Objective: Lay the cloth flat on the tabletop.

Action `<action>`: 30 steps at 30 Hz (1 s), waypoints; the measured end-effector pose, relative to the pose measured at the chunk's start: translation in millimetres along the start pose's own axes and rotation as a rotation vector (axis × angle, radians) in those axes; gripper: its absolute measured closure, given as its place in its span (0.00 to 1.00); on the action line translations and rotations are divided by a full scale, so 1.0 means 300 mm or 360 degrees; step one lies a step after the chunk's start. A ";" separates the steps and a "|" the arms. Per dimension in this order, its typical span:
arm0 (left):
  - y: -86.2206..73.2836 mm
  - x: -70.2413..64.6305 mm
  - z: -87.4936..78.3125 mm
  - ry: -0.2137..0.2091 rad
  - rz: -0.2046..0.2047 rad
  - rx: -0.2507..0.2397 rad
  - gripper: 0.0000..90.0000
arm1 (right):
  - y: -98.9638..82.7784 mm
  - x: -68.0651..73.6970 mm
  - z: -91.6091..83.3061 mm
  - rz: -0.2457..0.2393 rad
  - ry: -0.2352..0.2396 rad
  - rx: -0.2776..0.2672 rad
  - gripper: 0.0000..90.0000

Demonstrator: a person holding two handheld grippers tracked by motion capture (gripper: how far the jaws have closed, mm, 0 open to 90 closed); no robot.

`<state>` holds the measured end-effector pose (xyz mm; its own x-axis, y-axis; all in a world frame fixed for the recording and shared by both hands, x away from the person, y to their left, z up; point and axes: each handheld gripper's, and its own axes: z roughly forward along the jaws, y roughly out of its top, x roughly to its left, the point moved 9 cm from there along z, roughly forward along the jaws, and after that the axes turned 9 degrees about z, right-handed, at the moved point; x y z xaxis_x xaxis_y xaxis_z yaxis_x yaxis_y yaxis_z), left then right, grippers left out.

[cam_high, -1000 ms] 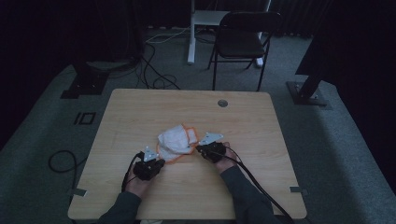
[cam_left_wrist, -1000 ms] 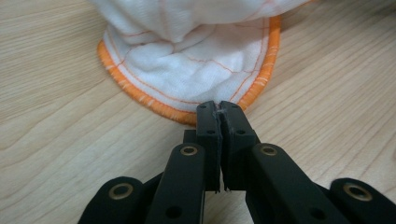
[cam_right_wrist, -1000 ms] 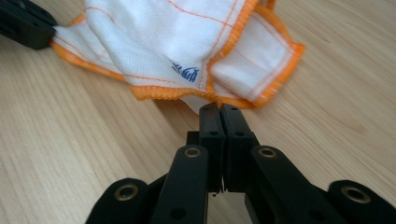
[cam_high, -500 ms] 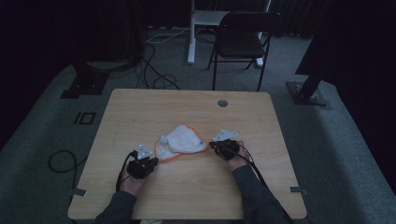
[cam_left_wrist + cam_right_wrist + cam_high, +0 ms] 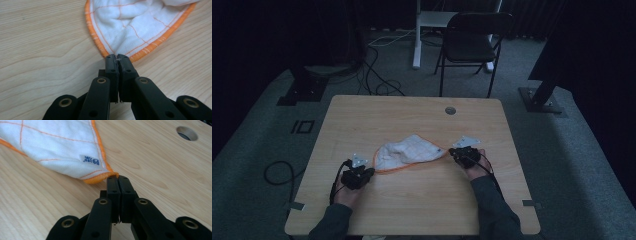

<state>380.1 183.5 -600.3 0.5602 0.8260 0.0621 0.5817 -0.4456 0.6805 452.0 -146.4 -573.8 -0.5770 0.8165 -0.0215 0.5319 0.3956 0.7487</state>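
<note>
Overhead, a white cloth with orange hem lies near the middle of a wooden table, stretched between two hand-held grippers. Left gripper has its jaws pinched tight on one orange-edged corner. Right gripper is clamped on the opposite corner, beside a small blue-printed label.

Your left tongs and right tongs are matte black, each with two flat rectangular jaws on broad linkage arms fixed by brass-ringed rivets and small recessed screw holes. A grey three-cornered plate tops each unit, and a black cable trails behind. You wear dark grey long sleeves.
</note>
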 end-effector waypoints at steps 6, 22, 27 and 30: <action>-0.009 0.033 -0.007 0.0022 -0.0033 0.0009 0.98 | -0.013 -0.050 -0.018 0.0031 -0.0043 0.0004 0.99; -0.021 0.104 -0.025 0.0098 -0.0128 0.0017 0.99 | -0.006 -0.120 -0.043 0.0099 -0.0118 -0.0020 0.99; -0.028 0.127 -0.032 0.0132 -0.0181 0.0017 0.99 | 0.019 -0.132 -0.043 0.0106 -0.0133 -0.0040 0.99; -0.029 0.134 -0.033 0.0138 -0.0203 0.0020 0.99 | 0.027 -0.139 -0.041 0.0110 -0.0149 -0.0038 0.99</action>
<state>391.8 223.9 -596.6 0.4286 0.9026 0.0392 0.6522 -0.3391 0.6780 472.9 -182.4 -558.6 -0.4785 0.8776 -0.0301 0.5530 0.3277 0.7660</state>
